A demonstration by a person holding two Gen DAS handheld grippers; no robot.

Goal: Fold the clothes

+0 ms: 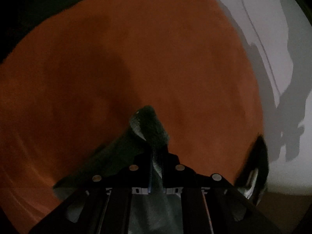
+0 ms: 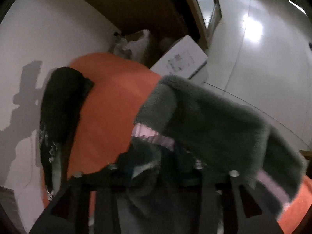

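- Over the orange cloth [image 1: 156,62], your left gripper [image 1: 156,156] is closed on a fold of the grey fleece garment [image 1: 150,124], which sticks up between its fingers.
- Above the same orange cloth, the fleece garment lies draped over your right gripper [image 2: 156,163]; its jaws are hidden under the fabric, so I cannot tell their state.
- Beyond the orange cloth's far edge stand a white box [image 2: 181,58] and a pale floor [image 2: 253,58].

A home room: glossy tiled floor [image 2: 253,39], white wall [image 2: 48,39], cardboard box [image 2: 183,58].
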